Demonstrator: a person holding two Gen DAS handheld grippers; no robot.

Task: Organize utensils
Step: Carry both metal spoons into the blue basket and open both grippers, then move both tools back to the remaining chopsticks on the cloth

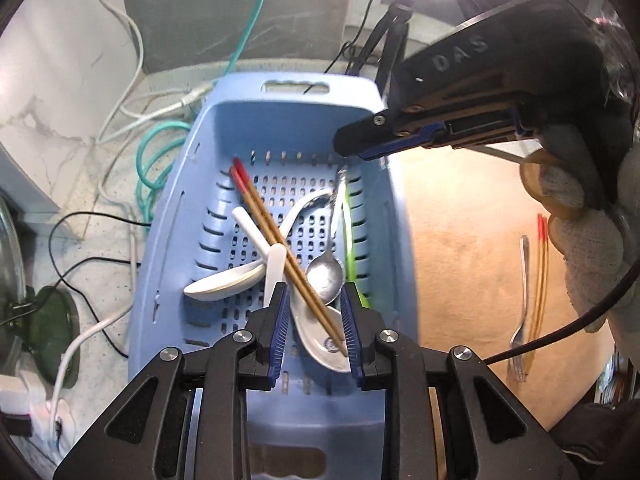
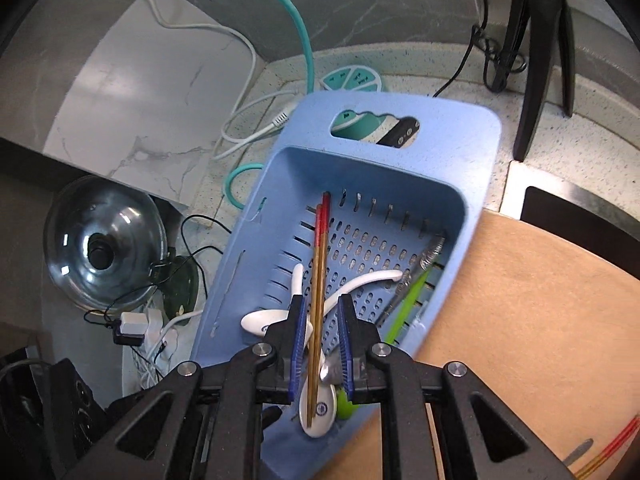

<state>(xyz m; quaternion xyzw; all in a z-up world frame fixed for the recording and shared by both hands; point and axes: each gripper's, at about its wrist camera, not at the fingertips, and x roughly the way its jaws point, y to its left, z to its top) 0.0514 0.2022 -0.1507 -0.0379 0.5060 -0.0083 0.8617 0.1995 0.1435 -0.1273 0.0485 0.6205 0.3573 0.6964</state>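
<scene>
two views give us the same blue slotted basket (image 1: 280, 128) from different sides. in the left wrist view our left gripper (image 1: 314, 320) hangs over the near end of the basket, jaws partly apart and holding nothing; a pair of red-tipped chopsticks (image 1: 276, 236) runs on a slant below them, lying across two white ceramic soup spoons (image 1: 224, 284) and beside a metal spoon (image 1: 326, 276). a lime-green utensil (image 1: 352, 236) lies along the basket's right wall.

only this view shows our right gripper (image 1: 360, 148) from outside, poised above the basket's far right corner in a gloved hand (image 1: 588, 248), its fingertips close together; we cannot tell from here whether anything is pinched. only here do we see a fork (image 1: 522, 308) and a second pair of chopsticks (image 1: 538, 280) lying side by side on the tan mat (image 1: 460, 240), right of the basket.

the right wrist view shows its own jaws a little apart, empty, with the chopsticks below the gap. it alone shows a glass pot lid (image 2: 104, 244) left of the basket, a teal round hub (image 2: 352, 80) behind it and a black tripod (image 2: 536, 40).
</scene>
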